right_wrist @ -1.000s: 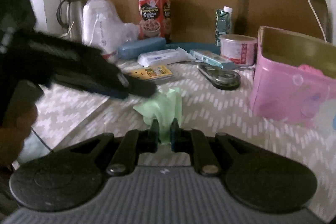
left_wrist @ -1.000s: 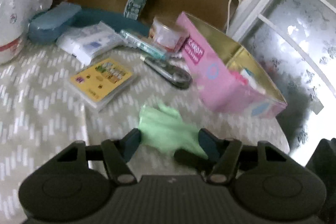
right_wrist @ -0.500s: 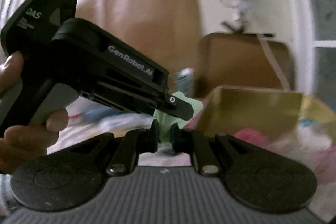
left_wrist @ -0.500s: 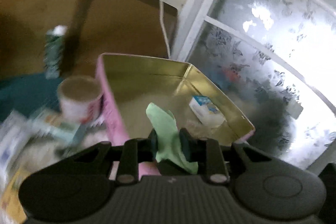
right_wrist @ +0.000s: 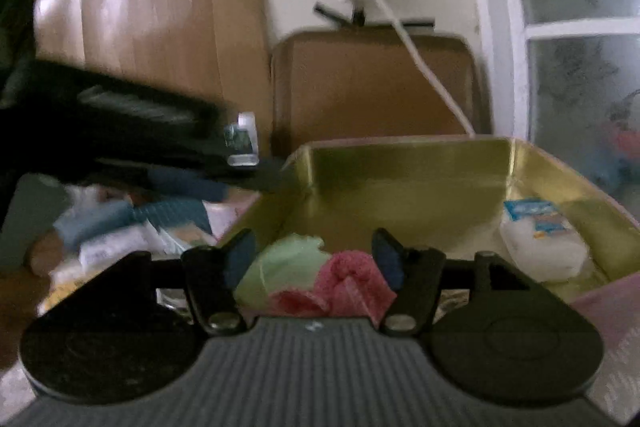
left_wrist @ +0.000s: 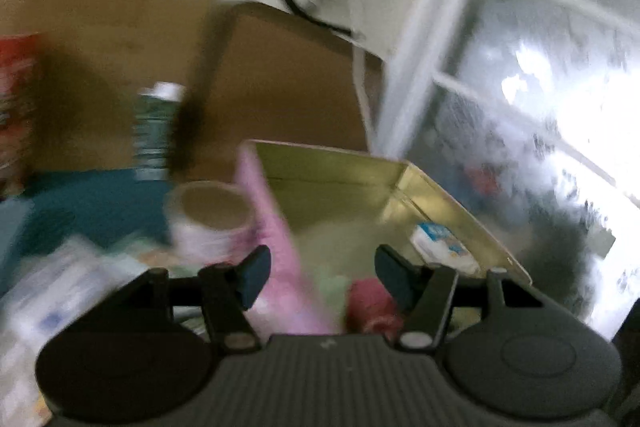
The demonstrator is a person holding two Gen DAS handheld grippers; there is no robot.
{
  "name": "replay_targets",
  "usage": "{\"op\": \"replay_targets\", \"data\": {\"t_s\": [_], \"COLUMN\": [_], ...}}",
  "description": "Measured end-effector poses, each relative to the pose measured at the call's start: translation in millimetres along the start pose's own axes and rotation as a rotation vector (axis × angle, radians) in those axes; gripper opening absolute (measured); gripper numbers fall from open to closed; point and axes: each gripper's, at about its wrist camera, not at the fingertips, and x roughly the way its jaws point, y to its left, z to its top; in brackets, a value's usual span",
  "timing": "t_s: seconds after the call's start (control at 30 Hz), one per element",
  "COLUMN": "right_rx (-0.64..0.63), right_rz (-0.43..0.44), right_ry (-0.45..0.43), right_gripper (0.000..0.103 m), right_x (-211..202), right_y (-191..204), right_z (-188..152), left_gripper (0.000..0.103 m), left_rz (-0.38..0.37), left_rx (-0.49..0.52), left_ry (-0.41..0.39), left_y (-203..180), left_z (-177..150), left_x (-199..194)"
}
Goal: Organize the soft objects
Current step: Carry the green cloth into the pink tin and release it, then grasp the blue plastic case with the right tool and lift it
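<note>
By the frosted window, the pink box sits open at the table's edge. My right gripper and left gripper are both opening, nothing pinched; the green cloth lies in the box's near corner, just below the right one.

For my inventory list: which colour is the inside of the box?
Shiny gold inside the box, pink outside; clearest in the right wrist view.

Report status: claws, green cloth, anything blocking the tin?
Both claws opening, left claw, right claw. Green cloth lies beside pink cloth in the tin, pads clear. Nothing blocking.
</note>
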Motion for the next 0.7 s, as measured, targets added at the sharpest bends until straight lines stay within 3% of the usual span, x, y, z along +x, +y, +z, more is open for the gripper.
{"op": "replay_targets", "data": {"t_s": [0.07, 0.13, 0.33, 0.43, 0.57, 0.7], "right_rx": [-0.001, -0.005, -0.118, -0.113, 0.066, 0.115], "right_rz": [0.012, 0.076, 0.333, 0.411, 0.519, 0.417], "right_ry": [-0.056, -0.073, 0.07, 0.163, 0.294, 0.377], "right_gripper": [0.067, 0.066, 0.062, 0.062, 0.062, 0.062], "right_x": [-16, -25, 4, 40, 102, 167], "right_y": [5, 14, 84, 115, 146, 175], "right_z": [0, 1, 0, 4, 18, 33], "left_gripper": [0.06, 0.06, 0.06, 0.061, 0.061, 0.062], "left_rz": [0.09, 0.233, 0.502, 0.542, 0.524, 0.515], "left_rx": [-0.022, -0.028, -0.037, -0.095, -0.166, -0.132], "left_ry": [-0.033, -0.038, 0.005, -0.034, -0.123, -0.157], "left_y": [29, 59, 122, 141, 152, 146], "left_z": [-17, -38, -83, -91, -91, -94], "left_x": [-30, -55, -97, -111, -127, -134]}}
